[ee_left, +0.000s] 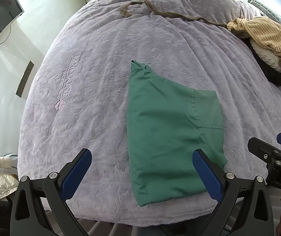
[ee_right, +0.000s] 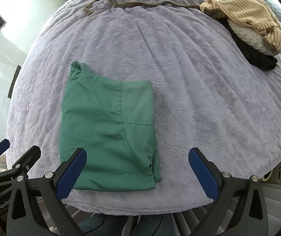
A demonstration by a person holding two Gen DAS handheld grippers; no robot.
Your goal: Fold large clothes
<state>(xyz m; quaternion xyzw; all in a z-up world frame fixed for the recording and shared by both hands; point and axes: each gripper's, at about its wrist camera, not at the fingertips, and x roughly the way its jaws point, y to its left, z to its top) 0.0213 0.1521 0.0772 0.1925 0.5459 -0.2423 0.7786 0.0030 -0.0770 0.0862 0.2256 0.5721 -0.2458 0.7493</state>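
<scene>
Green garment (ee_right: 108, 135), one, folded into a compact rectangle, seams showing, flat on the lavender bed (ee_right: 199, 98) at 6 o'clock. Left gripper (ee_left: 142, 174) and right gripper (ee_right: 137, 174): fingers spread, holding nothing. One clothes pile (ee_right: 246, 29) at 1 o'clock, well apart.

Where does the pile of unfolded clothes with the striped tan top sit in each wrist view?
Left wrist: the clothes pile lies at the upper right edge, far across the bed.
Right wrist: the clothes pile lies upper right, nearer the top.
Shared landmark: the folded green garment, near edge of the lilac bedspread.
</scene>
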